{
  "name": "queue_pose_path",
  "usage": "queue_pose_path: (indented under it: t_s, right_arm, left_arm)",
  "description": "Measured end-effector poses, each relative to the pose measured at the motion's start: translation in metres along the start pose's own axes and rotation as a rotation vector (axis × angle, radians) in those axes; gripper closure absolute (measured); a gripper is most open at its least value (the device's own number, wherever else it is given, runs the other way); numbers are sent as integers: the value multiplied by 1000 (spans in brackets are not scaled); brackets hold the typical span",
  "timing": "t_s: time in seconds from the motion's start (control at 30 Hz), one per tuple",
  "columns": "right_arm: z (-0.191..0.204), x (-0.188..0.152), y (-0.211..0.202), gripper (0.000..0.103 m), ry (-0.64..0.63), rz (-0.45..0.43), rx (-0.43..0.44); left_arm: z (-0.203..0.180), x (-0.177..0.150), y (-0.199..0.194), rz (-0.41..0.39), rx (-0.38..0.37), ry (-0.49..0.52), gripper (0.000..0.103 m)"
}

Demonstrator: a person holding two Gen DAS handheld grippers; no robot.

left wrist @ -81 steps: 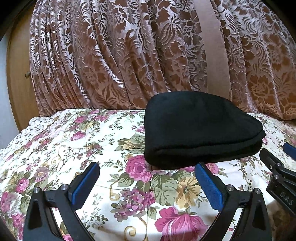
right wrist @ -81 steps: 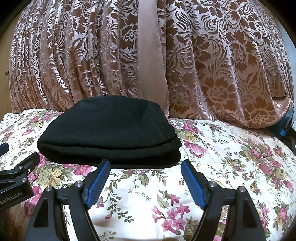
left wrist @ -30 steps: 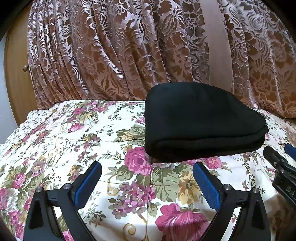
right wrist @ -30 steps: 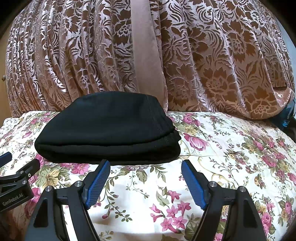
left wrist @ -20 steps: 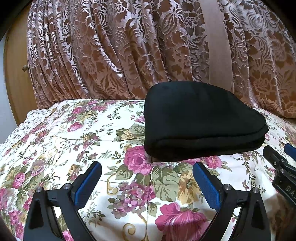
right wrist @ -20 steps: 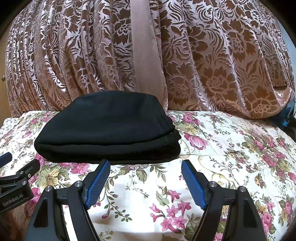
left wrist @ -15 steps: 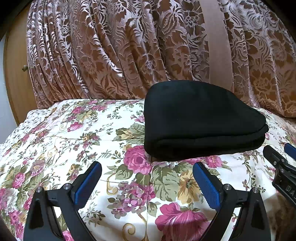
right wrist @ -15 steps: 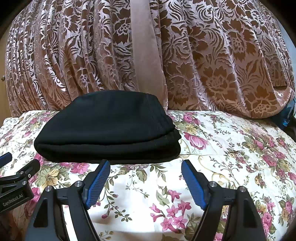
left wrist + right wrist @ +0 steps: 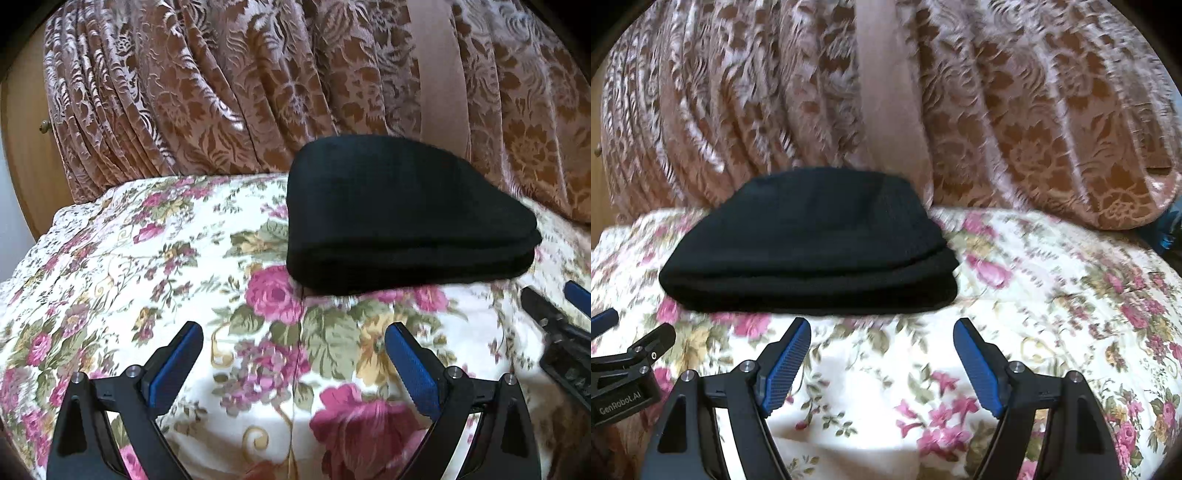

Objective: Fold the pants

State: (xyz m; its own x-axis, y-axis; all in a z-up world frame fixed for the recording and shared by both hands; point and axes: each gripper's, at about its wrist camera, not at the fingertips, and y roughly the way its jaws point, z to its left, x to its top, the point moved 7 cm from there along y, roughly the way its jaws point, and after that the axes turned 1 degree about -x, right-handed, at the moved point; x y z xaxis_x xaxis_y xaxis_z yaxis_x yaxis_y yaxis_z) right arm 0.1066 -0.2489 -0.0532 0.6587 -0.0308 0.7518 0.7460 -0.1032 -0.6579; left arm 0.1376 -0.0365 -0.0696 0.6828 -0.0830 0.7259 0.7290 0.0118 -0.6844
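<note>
The black pants (image 9: pixel 399 218) lie folded into a thick stack on the floral bedspread (image 9: pixel 155 266), near the curtain. They also show in the right wrist view (image 9: pixel 812 243). My left gripper (image 9: pixel 293 354) is open and empty, a short way in front of the stack's left part. My right gripper (image 9: pixel 882 350) is open and empty, just in front of the stack's right part. Each gripper shows at the edge of the other's view: the right one (image 9: pixel 554 325) and the left one (image 9: pixel 631 354).
A brown patterned curtain (image 9: pixel 236 88) hangs right behind the bed. A wooden door with a knob (image 9: pixel 44 127) stands at the far left. A blue object (image 9: pixel 1167 236) sits at the right edge of the bed.
Both views have shifted a little and blurred; the pants sit slightly lower in the right wrist view. The stack has not changed and both grippers stay open.
</note>
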Motion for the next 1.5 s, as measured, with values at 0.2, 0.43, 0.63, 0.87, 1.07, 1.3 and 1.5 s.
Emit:
queue_pose_path:
  t_s: [0.2, 0.43, 0.63, 0.87, 1.07, 1.3, 1.5]
  right_arm:
    - [9, -23, 34, 10, -87, 231, -67]
    - [-14, -40, 41, 0, 119, 321, 21]
    - [-17, -44, 38, 0, 155, 317, 56]
    - [-16, -44, 36, 0, 129, 326, 36]
    - [-18, -43, 39, 0, 120, 330, 30]
    - [-20, -41, 43, 0, 120, 331, 34]
    - [-21, -41, 45, 0, 119, 331, 34]
  left_arm:
    - [-13, -26, 33, 242, -108, -5, 0]
    - [-16, -26, 32, 218, -86, 5, 0]
    - [-12, -27, 30, 221, -102, -7, 0]
    - [-11, -26, 31, 222, -106, -8, 0]
    - [-11, -26, 32, 223, -109, -10, 0]
    - [-12, -26, 32, 223, -108, -9, 0]
    - [-13, -25, 32, 224, -107, -8, 0]
